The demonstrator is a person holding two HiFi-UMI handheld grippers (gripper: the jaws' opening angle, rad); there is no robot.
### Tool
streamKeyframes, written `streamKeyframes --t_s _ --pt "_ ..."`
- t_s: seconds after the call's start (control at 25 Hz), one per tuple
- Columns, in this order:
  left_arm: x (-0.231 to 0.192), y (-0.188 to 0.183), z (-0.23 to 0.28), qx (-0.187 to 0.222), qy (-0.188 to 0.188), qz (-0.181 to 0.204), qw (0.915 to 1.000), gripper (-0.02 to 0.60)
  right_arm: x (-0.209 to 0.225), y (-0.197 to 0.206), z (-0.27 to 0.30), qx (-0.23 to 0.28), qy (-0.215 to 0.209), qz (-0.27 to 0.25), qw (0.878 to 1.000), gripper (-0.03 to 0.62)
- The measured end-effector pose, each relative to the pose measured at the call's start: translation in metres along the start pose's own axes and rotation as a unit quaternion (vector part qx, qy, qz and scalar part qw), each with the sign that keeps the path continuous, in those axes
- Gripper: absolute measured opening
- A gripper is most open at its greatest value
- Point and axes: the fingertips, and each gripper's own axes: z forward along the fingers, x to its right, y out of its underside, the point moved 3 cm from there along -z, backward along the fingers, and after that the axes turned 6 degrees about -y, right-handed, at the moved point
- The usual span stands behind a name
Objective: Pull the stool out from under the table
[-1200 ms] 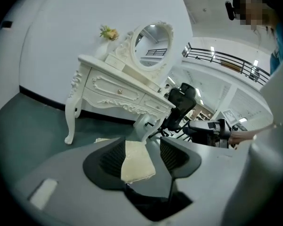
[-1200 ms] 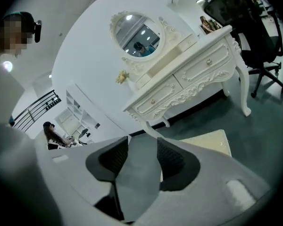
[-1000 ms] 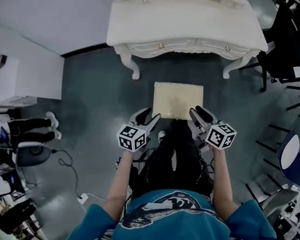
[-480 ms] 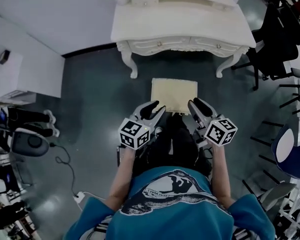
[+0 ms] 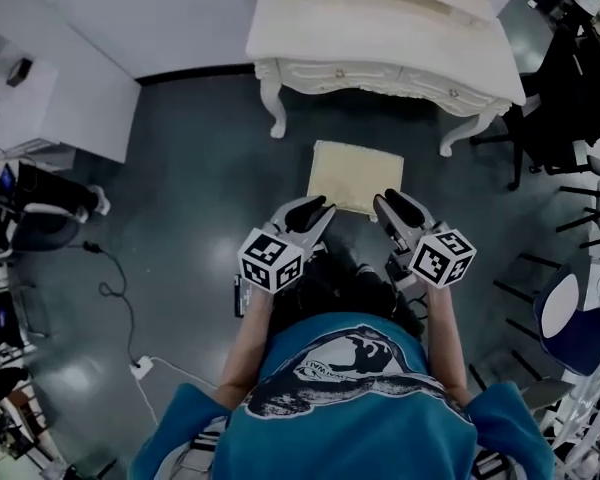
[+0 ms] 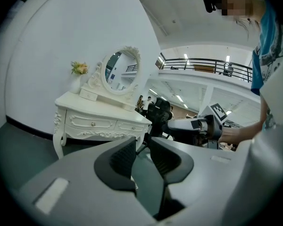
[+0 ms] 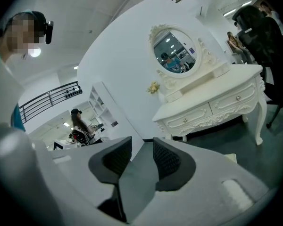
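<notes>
Cream stool (image 5: 356, 176), long side parallel to table (image 5: 380, 38) front.

stool (image 5: 356, 176) legs hidden under its seat, table (image 5: 380, 30) back cut off at top edge

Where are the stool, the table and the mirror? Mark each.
stool (image 5: 355, 173): head view, middle of the seat cushion.
table (image 5: 310, 38): head view, bare left part of its top.
mirror (image 7: 173, 51): right gripper view, centre of the glass.
</notes>
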Motion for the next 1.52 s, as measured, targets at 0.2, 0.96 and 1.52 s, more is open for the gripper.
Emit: streamKeyframes --t_s 0.2,0.96,1.52 --pt "0.01 -0.002 -0.006 0.003 -0.008 0.007 0.9999 0.1 -0.011 -0.002 0.002 -0.013 -0.019 -0.018 1.0 0.12" --pt "0.143 0.039 -0.013 -0.013 -0.053 0.049 0.9973 0.0 -0.026 0.034 -0.112 -0.03 -0.057 -0.078 0.995 0.025" --pt "0.209 0.058 -0.015 -0.011 -0.053 0.072 0.996 0.003 -0.031 0.049 -0.17 -0.01 -0.076 -0.087 0.993 -0.008"
